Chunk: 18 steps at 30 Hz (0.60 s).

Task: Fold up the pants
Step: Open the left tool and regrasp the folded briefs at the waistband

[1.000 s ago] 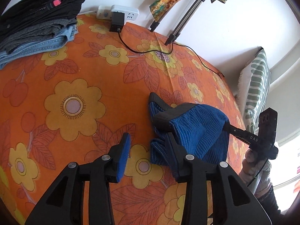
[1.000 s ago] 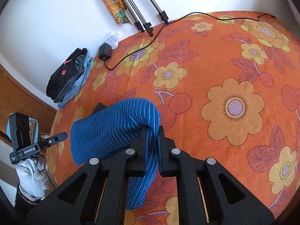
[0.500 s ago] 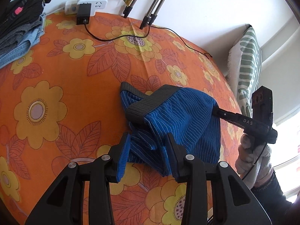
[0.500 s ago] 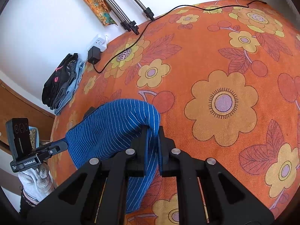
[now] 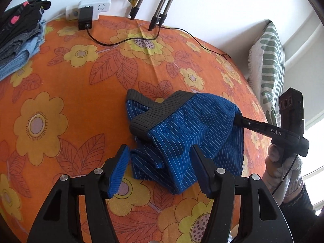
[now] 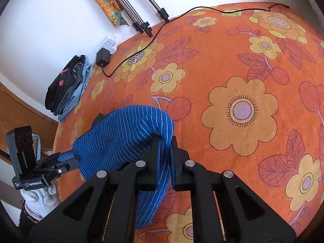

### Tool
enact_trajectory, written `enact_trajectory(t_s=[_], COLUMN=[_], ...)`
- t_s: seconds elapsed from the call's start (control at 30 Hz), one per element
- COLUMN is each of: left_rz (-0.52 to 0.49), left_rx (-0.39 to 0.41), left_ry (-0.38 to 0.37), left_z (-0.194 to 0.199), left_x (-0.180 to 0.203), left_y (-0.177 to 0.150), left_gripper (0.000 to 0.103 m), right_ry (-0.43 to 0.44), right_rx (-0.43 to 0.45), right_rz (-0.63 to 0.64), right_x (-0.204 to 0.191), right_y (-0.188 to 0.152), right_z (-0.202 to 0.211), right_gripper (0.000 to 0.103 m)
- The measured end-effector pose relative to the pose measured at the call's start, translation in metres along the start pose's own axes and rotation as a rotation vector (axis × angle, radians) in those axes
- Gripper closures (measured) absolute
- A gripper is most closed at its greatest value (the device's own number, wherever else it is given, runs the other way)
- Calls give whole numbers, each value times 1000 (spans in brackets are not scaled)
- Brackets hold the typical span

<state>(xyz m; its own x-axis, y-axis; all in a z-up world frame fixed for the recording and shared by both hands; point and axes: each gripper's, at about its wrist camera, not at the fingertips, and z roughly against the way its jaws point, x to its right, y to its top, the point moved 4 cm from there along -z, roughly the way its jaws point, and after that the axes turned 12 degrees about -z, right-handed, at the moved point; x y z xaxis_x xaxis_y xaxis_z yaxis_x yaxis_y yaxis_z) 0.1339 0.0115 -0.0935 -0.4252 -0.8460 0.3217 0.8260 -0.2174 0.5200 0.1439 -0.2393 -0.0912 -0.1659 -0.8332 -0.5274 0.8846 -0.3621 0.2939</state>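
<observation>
The blue pinstriped pants (image 5: 192, 125) with a dark grey waistband lie bunched on the orange flowered bedspread (image 5: 60, 81). My right gripper (image 6: 165, 147) is shut on a fold of the pants (image 6: 121, 137) and holds it raised, so the cloth drapes like a tent. My left gripper (image 5: 160, 148) is low over the near side of the heap, its jaws opening. Crumpled blue cloth lies between its fingers, and the pads stand off it. The right gripper's tips are hidden under the cloth in the left wrist view.
A stack of folded clothes (image 5: 18, 34) sits at the far left by the wall. A white power strip (image 5: 93, 8) with a black charger and its cable lies at the back, beside tripod legs (image 5: 160, 6). A green striped cushion (image 5: 271, 60) stands at the right edge.
My left gripper came in from open bedspread to the pants and straddled the bunched cloth, and its jaws have now widened. The right gripper keeps its grip and has not moved.
</observation>
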Motion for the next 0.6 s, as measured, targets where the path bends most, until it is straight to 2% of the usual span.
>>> enact_trajectory(t_s=[0.2, 0.27, 0.33, 0.37, 0.5, 0.57, 0.6], left_rz=[94, 62, 28, 16, -10, 9, 22], left_rx=[-13, -29, -39, -44, -40, -40, -36], left_ry=[-43, -21, 4, 7, 30, 29, 26], left_z=[-14, -20, -25, -26, -23, -19, -17], left_x=[-15, -11, -6, -4, -1, -4, -5], left_y=[2, 3, 3, 3, 6, 7, 7], left_gripper=[43, 53, 70, 72, 72, 69, 66], right_ry=[-14, -25, -34, -40, -33, -8, 3], right_rx=[-67, -85, -99, -101, -96, -105, -110], right_rz=[42, 72, 91, 97, 102, 117, 117], right_x=[-1, -2, 0, 1, 10, 11, 11], right_y=[-24, -35, -44, -46, -49, -47, -46], right_z=[-1, 0, 0, 0, 6, 11, 13], right_gripper=[94, 94, 94, 94, 94, 93, 90])
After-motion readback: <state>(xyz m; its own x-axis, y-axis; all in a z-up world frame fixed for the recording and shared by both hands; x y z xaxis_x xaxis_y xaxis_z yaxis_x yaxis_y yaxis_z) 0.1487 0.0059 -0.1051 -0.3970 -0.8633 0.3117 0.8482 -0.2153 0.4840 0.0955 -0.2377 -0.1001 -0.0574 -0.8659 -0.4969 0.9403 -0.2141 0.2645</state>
